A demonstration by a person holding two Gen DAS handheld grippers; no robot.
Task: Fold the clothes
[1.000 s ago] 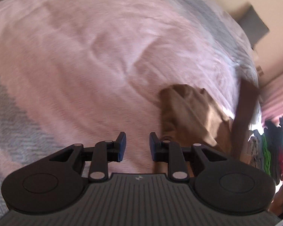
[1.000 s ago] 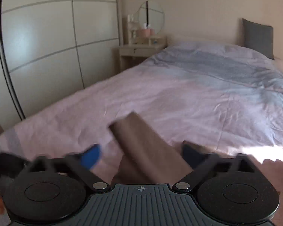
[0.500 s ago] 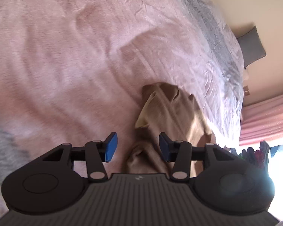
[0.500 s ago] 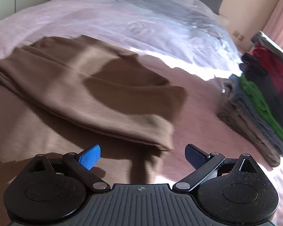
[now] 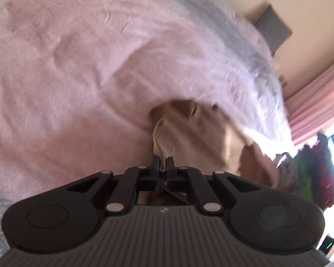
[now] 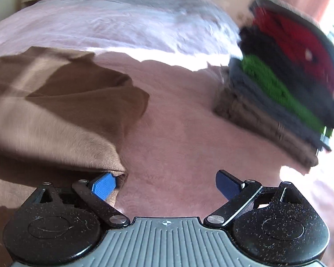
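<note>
A tan-brown garment (image 5: 196,133) lies partly folded on the pink bedspread (image 5: 66,77). My left gripper (image 5: 163,163) is shut on a bunched edge of that garment, the cloth rising between its blue pads. In the right wrist view the same brown garment (image 6: 55,111) spreads over the left half of the frame. My right gripper (image 6: 167,183) is open, its left blue pad (image 6: 104,184) touching the garment's near corner, its right pad (image 6: 228,187) over bare bedspread.
A stack of folded clothes (image 6: 289,84), red, black, green, grey and brown, sits on the bed at the right, also seen blurred as a stack (image 5: 311,166) in the left wrist view. A grey pillow (image 5: 272,27) leans on the far wall. Pink curtains (image 5: 318,102) hang at right.
My left gripper has closed on the garment's edge; it was open half a second ago. My right gripper has shifted right, toward the garment's corner and the stack.
</note>
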